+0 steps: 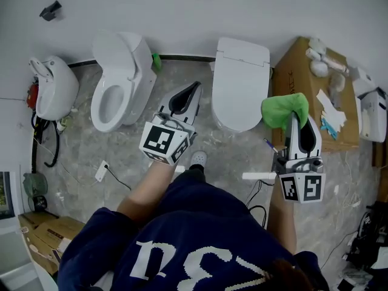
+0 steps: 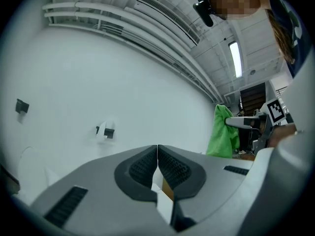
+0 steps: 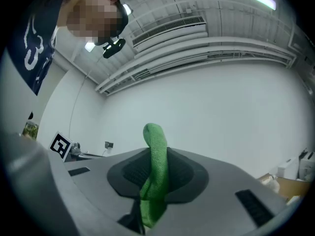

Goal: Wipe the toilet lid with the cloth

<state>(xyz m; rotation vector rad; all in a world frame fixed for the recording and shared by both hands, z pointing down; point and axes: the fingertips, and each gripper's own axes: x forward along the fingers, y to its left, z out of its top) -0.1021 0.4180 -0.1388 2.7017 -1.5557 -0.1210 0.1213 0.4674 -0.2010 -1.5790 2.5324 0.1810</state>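
A white toilet with its lid down stands against the far wall at centre right. My right gripper is shut on a green cloth, held up in the air just right of that lid. In the right gripper view the cloth sticks up from between the closed jaws. My left gripper hangs over the floor between the two toilets, left of the closed lid. Its jaws are shut with nothing between them. From the left gripper view the cloth hangs at the right.
A second toilet with its seat open stands at the left, a wall urinal beyond it. A cardboard box with bottles and rags sits right of the closed toilet. Cables and a socket strip lie on the stone floor.
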